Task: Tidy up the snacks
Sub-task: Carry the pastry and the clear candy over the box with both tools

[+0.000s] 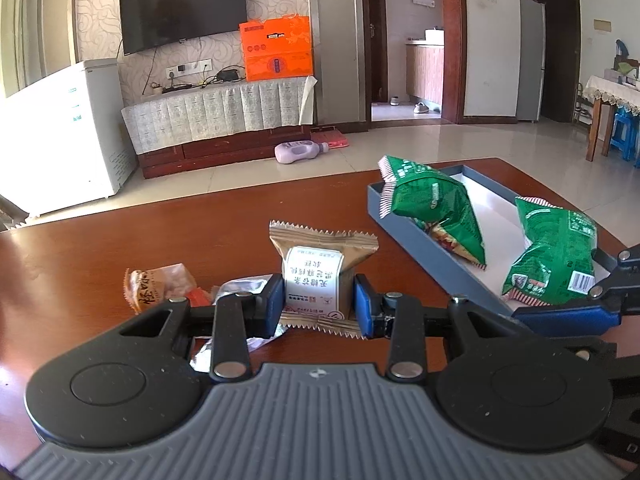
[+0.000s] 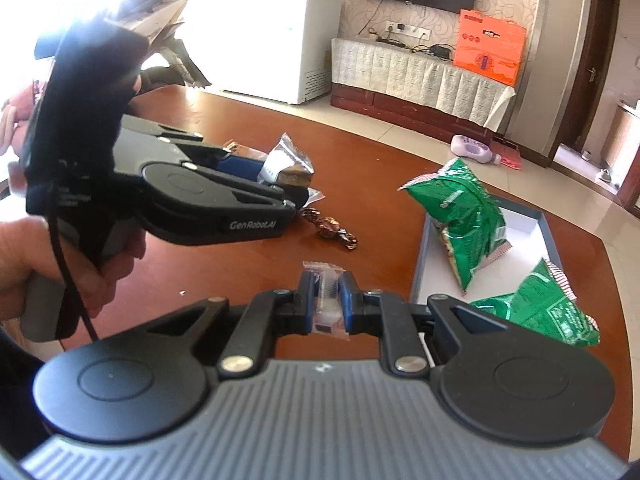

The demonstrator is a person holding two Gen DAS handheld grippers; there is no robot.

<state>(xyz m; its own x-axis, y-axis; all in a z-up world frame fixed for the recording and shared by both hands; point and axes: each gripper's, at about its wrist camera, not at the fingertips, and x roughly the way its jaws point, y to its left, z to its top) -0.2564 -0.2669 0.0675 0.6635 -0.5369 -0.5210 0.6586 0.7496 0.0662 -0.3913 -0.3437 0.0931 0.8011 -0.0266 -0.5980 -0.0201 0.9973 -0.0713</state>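
A tan packet is being gripped by the left gripper above the table. A clear wrapper is being pinched by the right gripper beside the tray, where two green bags are lying.

wall TV, orange box, white freezer, purple bottle

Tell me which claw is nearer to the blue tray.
Right. The right claw, shut on a small clear packet, is beside the blue tray; the left claw, gripping the brown snack, is farther away.
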